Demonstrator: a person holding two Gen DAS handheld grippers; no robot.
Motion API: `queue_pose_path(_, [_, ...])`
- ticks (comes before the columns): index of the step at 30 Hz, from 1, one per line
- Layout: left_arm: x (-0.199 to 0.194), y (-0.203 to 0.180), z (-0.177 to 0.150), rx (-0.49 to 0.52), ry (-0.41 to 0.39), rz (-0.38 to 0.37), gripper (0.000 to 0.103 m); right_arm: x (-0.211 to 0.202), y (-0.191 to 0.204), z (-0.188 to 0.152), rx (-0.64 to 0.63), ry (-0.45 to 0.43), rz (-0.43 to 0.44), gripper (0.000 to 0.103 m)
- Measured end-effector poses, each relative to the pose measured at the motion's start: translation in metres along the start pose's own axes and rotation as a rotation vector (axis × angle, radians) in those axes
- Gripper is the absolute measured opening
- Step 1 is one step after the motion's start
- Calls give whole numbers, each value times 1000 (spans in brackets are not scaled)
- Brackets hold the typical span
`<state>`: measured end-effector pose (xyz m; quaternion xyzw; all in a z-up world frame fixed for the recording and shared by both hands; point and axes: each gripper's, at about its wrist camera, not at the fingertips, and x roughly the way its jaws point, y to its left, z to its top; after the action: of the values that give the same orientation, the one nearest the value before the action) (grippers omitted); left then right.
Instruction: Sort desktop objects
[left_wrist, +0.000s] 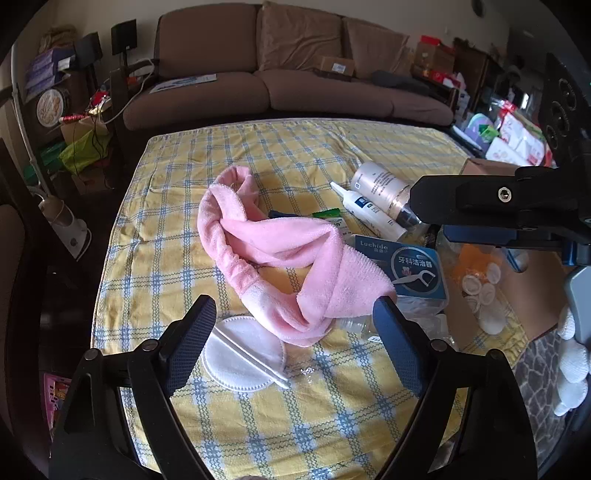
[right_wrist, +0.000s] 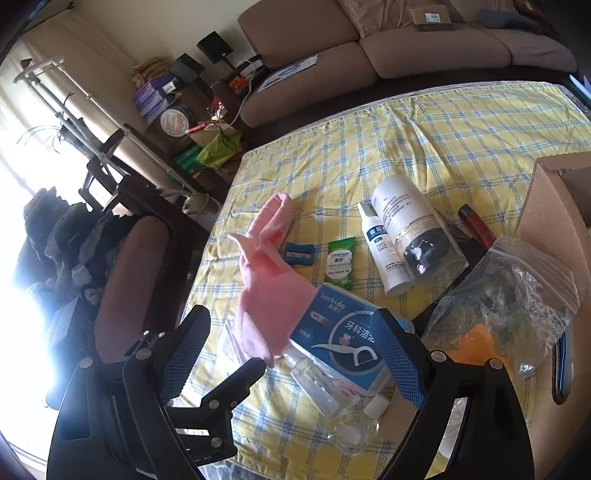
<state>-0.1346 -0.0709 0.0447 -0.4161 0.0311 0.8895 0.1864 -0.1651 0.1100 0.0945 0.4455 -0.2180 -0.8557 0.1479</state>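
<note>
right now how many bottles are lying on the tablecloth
3: a large white bottle and a slimmer white bottle side by side, plus a clear bottle beside the blue floss box. Others may be hidden.

"Luchida" on blue floss box, "Centrum" on green packet

A brown sofa stands behind the table's yellow checked cloth, with glaring window light left.

Checked tablecloth under pink towel
</note>
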Motion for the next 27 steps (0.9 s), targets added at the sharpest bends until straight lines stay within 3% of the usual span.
queue_pose_path(4, [-15,-2,-1,-30,-34,-52,84,-10,-4,3,-12,-25,3,91])
queue_pose_path(7, [-31,-16,-3,30,-93,-65,85,-17,-2,5,-37,-37,2,91])
queue_pose_path(9, [-29,-24,-1,68,-103,-36,82,-18,0,5,-46,-38,4,91])
queue_pose_path(12, [-14,-31,0,84,-86,10,59,-17,-1,3,-41,-31,10,91])
queue_pose_path(17, [8,-39,-4,147,-56,81,38,-14,-4,1,-27,-16,18,89])
queue_pose_path(18, [11,-37,-4,140,-44,81,26,-14,-4,1,-29,-12,16,88])
queue_pose_path(19, [12,-31,-4,114,-31,49,12,-14,-4,2,-30,-10,16,88])
queue_pose_path(23, [1,4,-2,-81,-39,-121,12,-13,-1,6,-35,-11,28,84])
queue_pose_path(27, [-13,41,-2,-270,-76,-216,11,-7,13,20,-51,3,51,76])
